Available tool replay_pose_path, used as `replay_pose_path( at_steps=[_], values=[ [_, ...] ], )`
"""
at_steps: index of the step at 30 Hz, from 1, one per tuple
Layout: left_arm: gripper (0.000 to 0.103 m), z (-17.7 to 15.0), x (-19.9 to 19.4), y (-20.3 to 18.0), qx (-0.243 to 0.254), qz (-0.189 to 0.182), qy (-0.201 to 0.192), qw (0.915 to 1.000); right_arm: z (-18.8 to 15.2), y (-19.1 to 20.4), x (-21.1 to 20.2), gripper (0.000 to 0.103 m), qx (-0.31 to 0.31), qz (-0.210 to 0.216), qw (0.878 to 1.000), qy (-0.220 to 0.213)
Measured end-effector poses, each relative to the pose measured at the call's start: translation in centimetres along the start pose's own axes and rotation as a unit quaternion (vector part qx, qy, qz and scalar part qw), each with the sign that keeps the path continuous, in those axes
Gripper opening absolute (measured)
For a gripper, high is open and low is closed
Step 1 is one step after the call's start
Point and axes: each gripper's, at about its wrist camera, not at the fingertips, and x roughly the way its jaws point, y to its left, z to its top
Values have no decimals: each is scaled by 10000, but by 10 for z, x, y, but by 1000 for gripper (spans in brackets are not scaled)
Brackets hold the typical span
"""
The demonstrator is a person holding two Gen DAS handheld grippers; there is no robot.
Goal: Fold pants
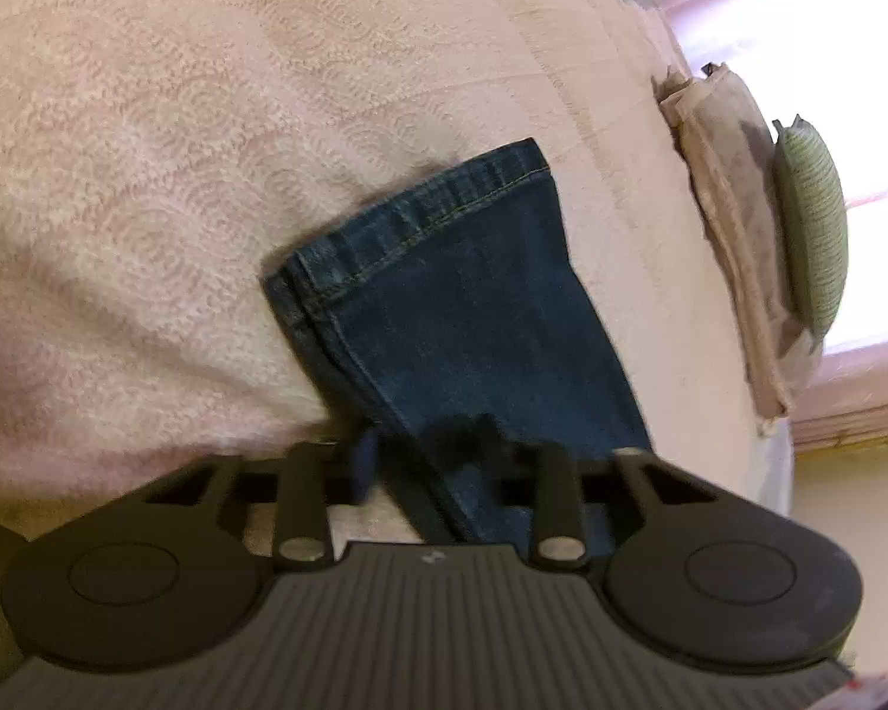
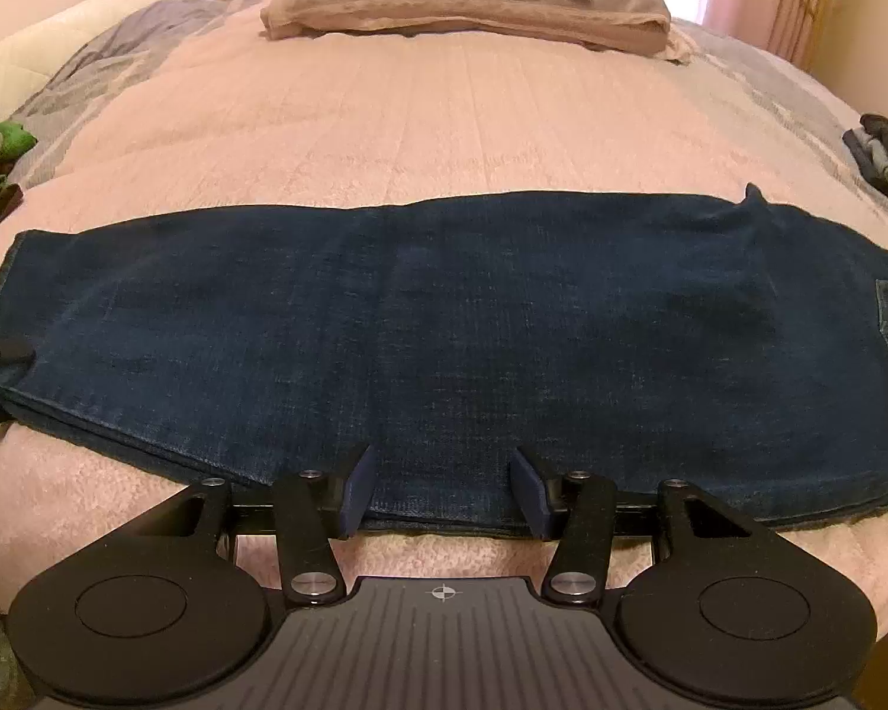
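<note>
Right wrist view shows the jeans [image 2: 444, 319] lying flat across the pink blanket [image 2: 444, 118] on the bed, already doubled lengthwise so one leg lies on the other, hems at the left and the pocket end at the right. The right gripper [image 2: 441, 488] hangs over the near long edge around mid-length, its fingers [image 2: 355, 491] spread apart with the denim edge between them but not pinched. In the left wrist view the left gripper [image 1: 429, 455] sits at the near edge of the leg just short of the hems; its fingers look narrowed on the cloth, though blur hides whether they truly pinch it. The step looks like taking hold for the crosswise fold; next the right fingers need to close, then the hem end must be carried over toward the waist.
</note>
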Motion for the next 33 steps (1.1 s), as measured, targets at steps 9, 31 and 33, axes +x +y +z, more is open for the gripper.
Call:
replay_pose_path(
  at_steps=[9,31,33],
  values=[
    [4,-7,-37,-59,1766,155,-577,9825,9,-49,-23,48,474,-92,9987,134],
    [36,-276,34,-289,5094,-1134,1552,8388,-37,-377,-117,48,3001,-1660,9392,138],
    [36,-269,34,-277,4983,-903,1566,8479,-38,-377,-116,48,3045,-1271,9440,66]
  ],
)
